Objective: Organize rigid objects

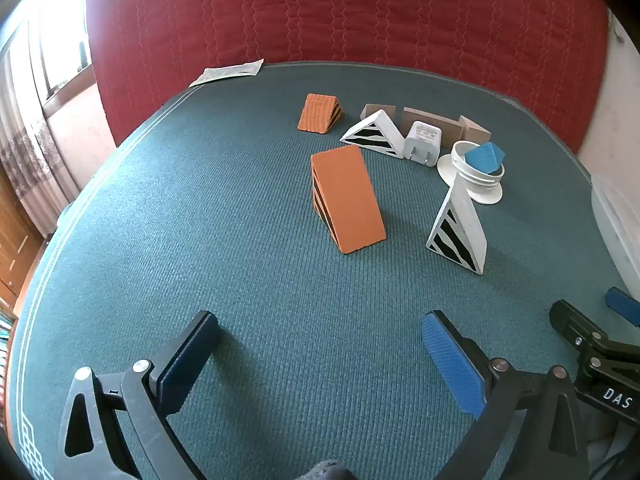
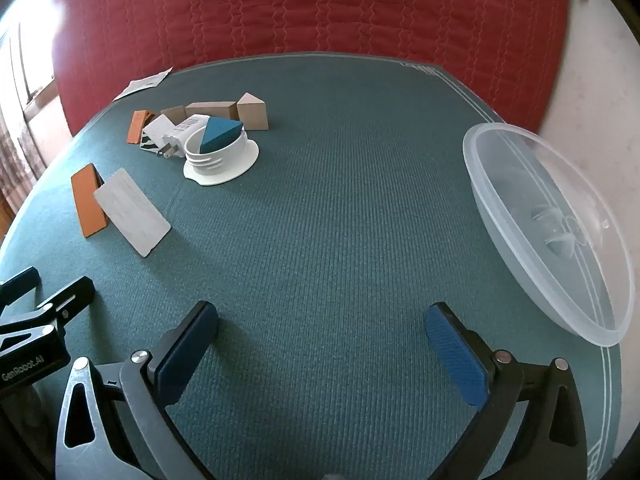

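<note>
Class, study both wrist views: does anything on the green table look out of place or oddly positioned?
Yes. A blue wedge block sits tilted inside the white threaded ring piece, poking above its rim. The white plug adapter lies on its side among the blocks. The clear plastic bowl waits with nothing sorted into it.

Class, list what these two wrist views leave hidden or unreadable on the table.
- Paper sheet, left view: print too small.
- Blue block, right view: lower part hidden inside white holder.
- Clear bowl, left view: cut off by edge.
- Charger, right view: label blurred.
</note>
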A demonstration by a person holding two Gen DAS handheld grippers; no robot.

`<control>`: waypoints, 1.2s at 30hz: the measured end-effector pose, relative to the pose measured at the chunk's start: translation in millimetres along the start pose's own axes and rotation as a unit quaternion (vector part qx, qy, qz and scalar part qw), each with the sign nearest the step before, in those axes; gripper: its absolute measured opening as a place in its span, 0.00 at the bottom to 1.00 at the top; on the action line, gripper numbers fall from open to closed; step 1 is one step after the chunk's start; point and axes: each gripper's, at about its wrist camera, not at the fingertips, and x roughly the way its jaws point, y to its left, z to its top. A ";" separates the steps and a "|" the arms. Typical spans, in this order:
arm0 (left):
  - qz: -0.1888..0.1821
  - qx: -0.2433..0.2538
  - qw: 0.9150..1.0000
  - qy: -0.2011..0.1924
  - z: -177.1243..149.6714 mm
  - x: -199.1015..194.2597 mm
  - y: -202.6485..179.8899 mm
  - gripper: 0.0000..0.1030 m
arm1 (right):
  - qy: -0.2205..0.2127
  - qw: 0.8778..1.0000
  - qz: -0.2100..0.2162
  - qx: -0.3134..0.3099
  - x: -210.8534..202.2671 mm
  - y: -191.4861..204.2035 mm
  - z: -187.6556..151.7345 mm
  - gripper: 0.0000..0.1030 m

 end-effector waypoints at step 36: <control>-0.006 -0.002 1.000 -0.002 -3.2 1.3 9.1 1.00 | 0.001 1.000 -0.001 -0.001 -0.2 0.5 0.6 1.00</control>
